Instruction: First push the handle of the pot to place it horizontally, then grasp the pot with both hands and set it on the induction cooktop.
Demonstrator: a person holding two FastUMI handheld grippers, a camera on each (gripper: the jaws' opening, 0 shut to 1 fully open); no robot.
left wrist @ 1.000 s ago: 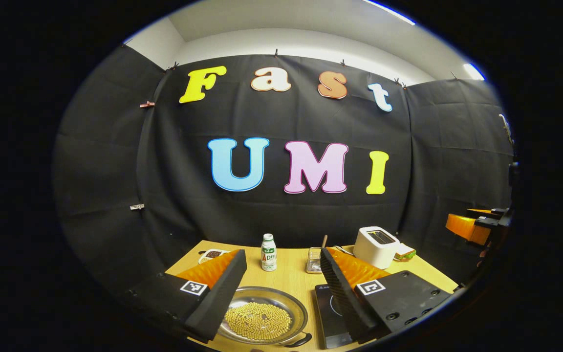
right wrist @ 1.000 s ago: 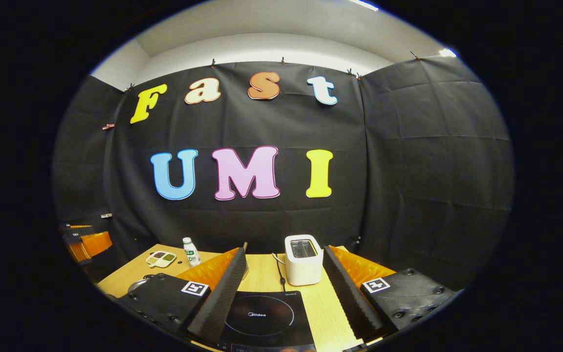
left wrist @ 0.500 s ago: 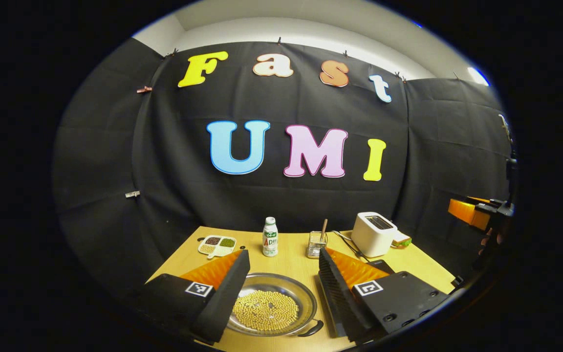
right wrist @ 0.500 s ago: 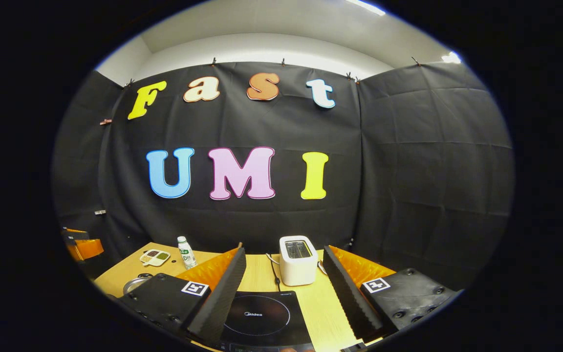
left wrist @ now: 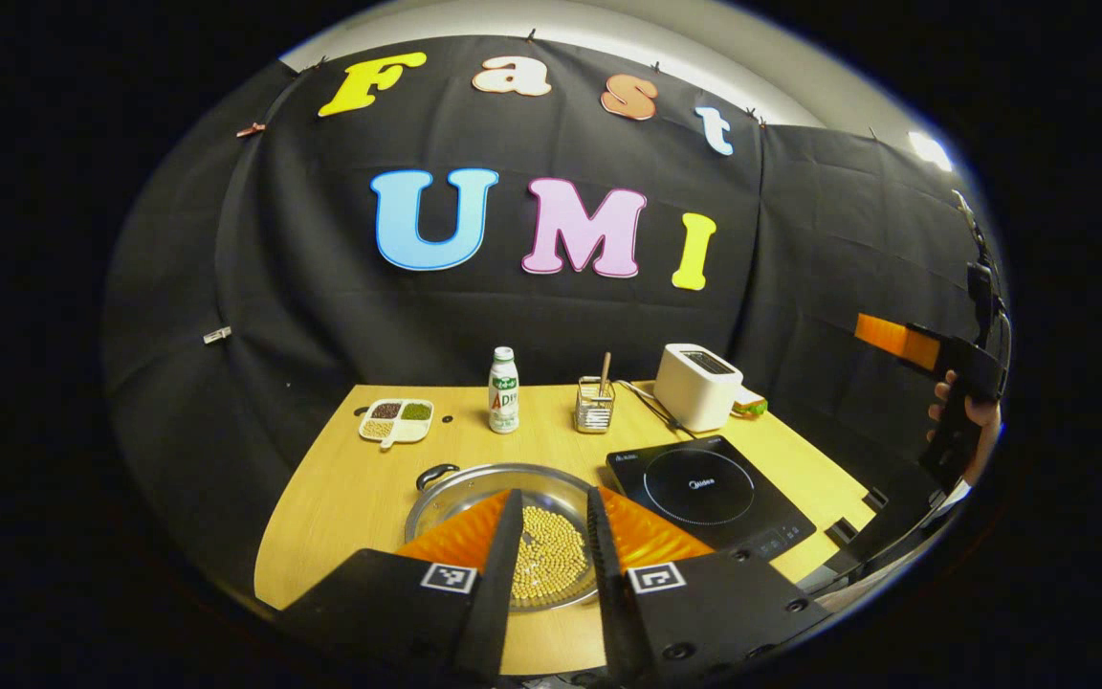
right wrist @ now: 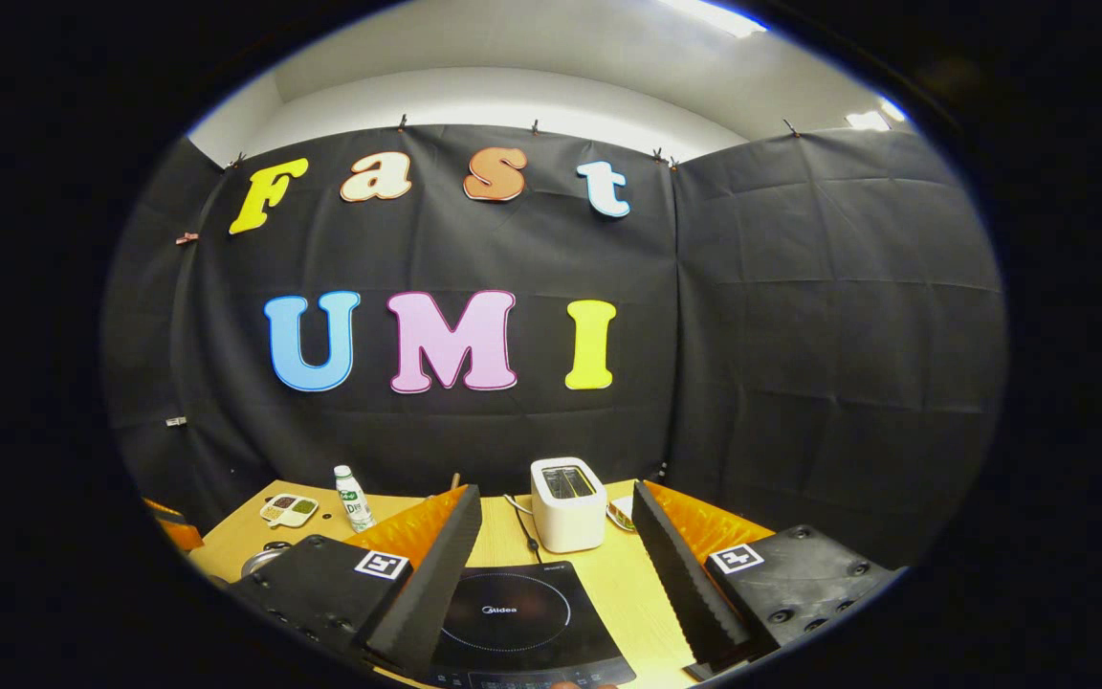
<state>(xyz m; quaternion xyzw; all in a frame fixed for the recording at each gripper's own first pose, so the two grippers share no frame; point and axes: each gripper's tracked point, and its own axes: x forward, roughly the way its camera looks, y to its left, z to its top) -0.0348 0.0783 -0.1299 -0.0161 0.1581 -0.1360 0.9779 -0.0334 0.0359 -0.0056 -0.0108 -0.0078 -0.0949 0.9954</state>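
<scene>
A shallow steel pot [left wrist: 460, 481] full of yellow beans sits on the wooden table [left wrist: 341, 498], one black loop handle [left wrist: 437, 473] pointing to its far left. My left gripper [left wrist: 553, 496] hovers over the pot's near side, its fingers drawn close with a narrow gap and nothing between them. The black induction cooktop [left wrist: 709, 488] lies right of the pot. My right gripper [right wrist: 556, 493] stands wide open above the cooktop [right wrist: 522, 612], holding nothing. It also appears far right, [left wrist: 905, 340], held by a hand [left wrist: 967, 416]. A sliver of pot rim [right wrist: 264, 557] peeks out beside its left finger.
Along the back of the table stand a divided snack dish [left wrist: 396, 421], a small white bottle [left wrist: 503, 390], a wire holder [left wrist: 595, 407] with a stick, and a white toaster [left wrist: 699, 386] with a sandwich [left wrist: 750, 405] behind it. The toaster's cord runs toward the cooktop.
My left gripper has risen and pulled back, tilting down over the pot, and its fingers have closed to a narrow gap. The right gripper has drifted slightly and stays wide open.
</scene>
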